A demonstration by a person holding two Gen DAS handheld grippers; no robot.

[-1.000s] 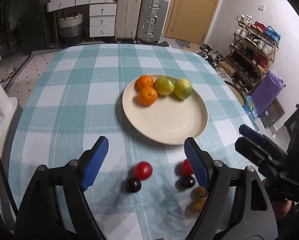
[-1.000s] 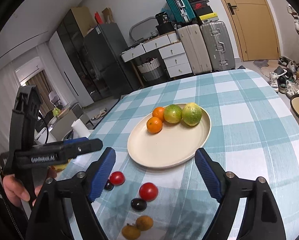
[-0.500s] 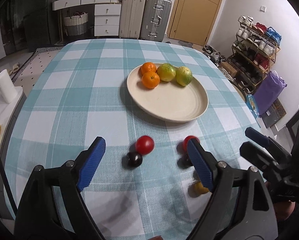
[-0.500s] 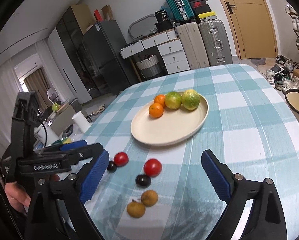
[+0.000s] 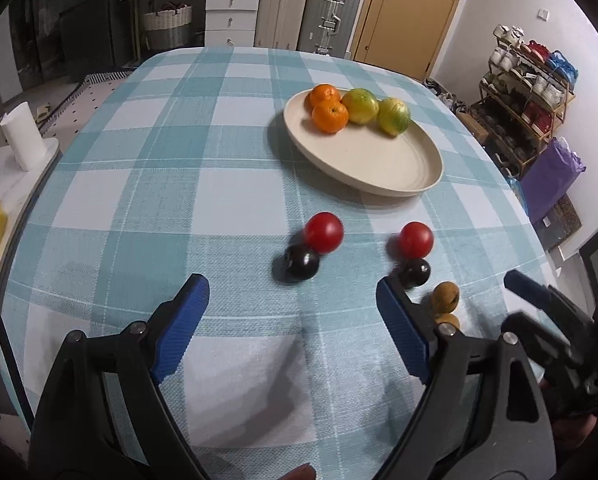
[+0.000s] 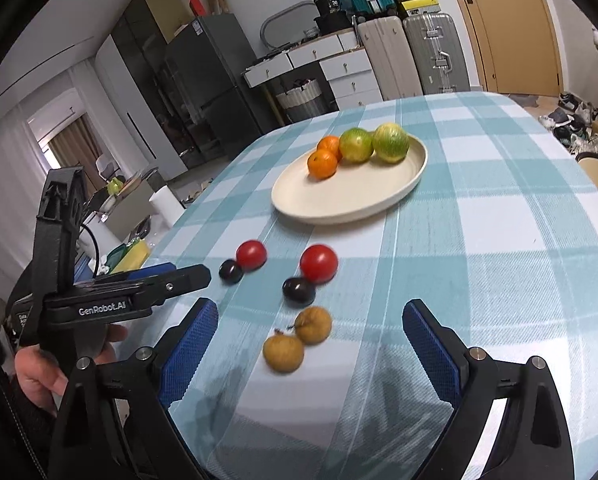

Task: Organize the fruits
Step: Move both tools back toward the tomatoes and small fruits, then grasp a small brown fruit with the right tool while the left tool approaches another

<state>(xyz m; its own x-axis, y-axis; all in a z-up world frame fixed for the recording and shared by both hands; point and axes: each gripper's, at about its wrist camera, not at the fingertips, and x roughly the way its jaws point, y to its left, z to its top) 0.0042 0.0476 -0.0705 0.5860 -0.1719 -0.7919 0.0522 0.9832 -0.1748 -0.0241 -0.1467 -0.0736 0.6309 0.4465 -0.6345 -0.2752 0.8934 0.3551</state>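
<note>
Item: two brown fruits (image 6: 297, 340), loose on tabletop (image 6: 499, 240), at 12 o'clock just ahead of right hand-held gripper (image 6: 311, 344), the nearer one. Jaws just widened, empty. Left hand-held gripper (image 5: 291, 320): jaws just widened too, empty.

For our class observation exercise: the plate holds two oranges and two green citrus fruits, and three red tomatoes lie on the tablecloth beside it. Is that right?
Not quite. Only two red tomatoes lie on the tablecloth, as the right wrist view shows. The plate does hold two oranges and two green citrus fruits.
</note>
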